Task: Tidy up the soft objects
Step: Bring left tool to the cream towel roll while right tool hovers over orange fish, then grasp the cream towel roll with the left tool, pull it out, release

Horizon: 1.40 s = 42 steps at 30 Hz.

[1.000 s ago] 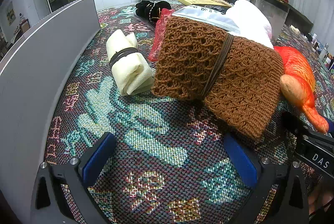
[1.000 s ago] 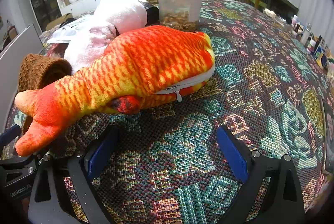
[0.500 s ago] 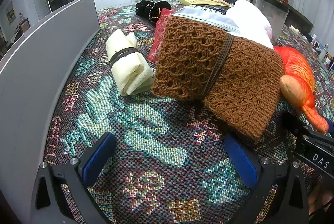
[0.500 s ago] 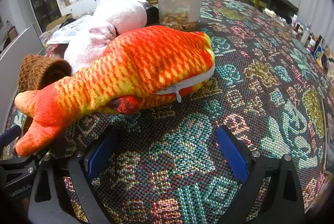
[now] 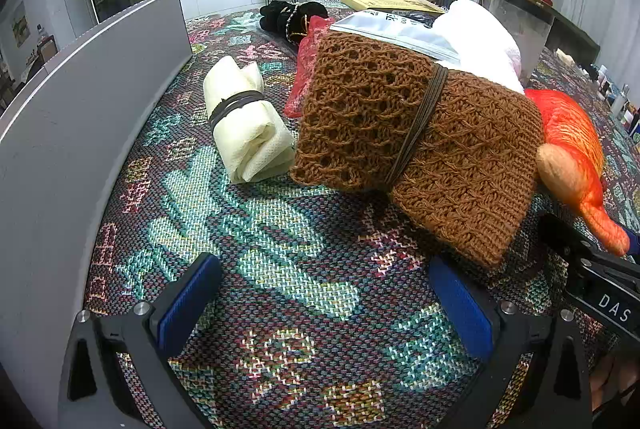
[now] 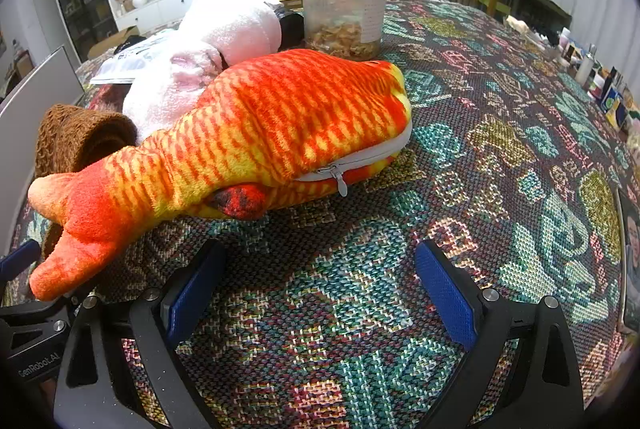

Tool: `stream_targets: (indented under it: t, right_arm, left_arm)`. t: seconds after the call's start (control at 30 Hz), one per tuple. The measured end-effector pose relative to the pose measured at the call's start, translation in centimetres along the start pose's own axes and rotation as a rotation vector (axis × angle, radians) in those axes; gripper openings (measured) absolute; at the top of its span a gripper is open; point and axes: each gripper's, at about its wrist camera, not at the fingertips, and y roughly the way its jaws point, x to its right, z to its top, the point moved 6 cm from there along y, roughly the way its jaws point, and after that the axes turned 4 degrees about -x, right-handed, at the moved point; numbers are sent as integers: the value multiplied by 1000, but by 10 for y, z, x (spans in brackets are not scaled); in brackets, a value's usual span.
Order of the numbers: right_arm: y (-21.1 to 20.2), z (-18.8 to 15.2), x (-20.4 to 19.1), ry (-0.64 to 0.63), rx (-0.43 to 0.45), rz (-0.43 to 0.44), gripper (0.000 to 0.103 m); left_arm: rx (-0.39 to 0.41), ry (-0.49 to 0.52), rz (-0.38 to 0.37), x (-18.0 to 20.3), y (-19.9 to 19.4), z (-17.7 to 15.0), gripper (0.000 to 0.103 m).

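Observation:
A brown knitted bundle (image 5: 416, 149) tied with a cord lies on the patterned cloth, just ahead and right of my open, empty left gripper (image 5: 324, 305). A cream rolled cloth (image 5: 244, 125) tied with a band lies to its left. An orange plush fish (image 6: 256, 145) lies ahead and left of my open, empty right gripper (image 6: 320, 289); it also shows in the left wrist view (image 5: 572, 153). A pink-white plush (image 6: 208, 57) lies behind the fish. The brown bundle shows at the left of the right wrist view (image 6: 80, 141).
A grey panel (image 5: 80, 101) stands along the left. A clear jar (image 6: 344, 1) with a black lid stands behind the fish. A red lace item (image 5: 308, 57), a black item (image 5: 288, 17) and a plastic packet (image 5: 396, 29) lie further back. Small bottles (image 6: 588, 65) stand at far right.

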Motion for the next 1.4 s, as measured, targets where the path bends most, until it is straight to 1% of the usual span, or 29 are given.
stream_targets:
  t: [0.6, 0.77, 0.83, 0.9, 1.0, 1.03, 1.1, 1.13, 1.2, 1.3, 1.37, 1.4]
  right_arm:
    - [0, 0, 0, 1, 1, 4, 97]
    - [0, 0, 0, 1, 1, 4, 97]
    - [0, 0, 0, 1, 1, 3, 97]
    - [0, 0, 1, 1, 1, 4, 97]
    - [0, 0, 1, 1, 1, 4, 97]
    - [0, 0, 1, 1, 1, 5, 97]
    - [0, 0, 1, 1, 1, 5, 97]
    - [0, 0, 1, 1, 1, 5, 97]
    - [0, 0, 1, 1, 1, 6, 97]
    - [0, 0, 1, 1, 1, 6, 97]
    - [0, 0, 1, 1, 2, 7, 97]
    - [0, 1, 1, 1, 1, 6, 97]
  left_arm:
    - [-3, -6, 5, 0, -2, -2, 103]
    - [-13, 50, -35, -3, -17, -25, 103]
    - [-8, 50, -55, -7, -26, -36, 103]
    - [7, 28, -83, -12, -35, -40, 103]
    - [55, -50, -127, -26, -50, -26, 103]
    - [81, -85, -134, -33, -55, -14, 103]
    - [96, -142, -144, -44, -56, 6, 103]
    - [101, -181, -162, -50, -54, 20, 102]
    - [115, -248, -186, -61, -48, 41, 96]
    - [101, -320, -188, -72, -28, 70, 88]
    - [65, -352, -173, -78, -8, 80, 78]
    - [43, -364, -164, -81, 2, 82, 78]
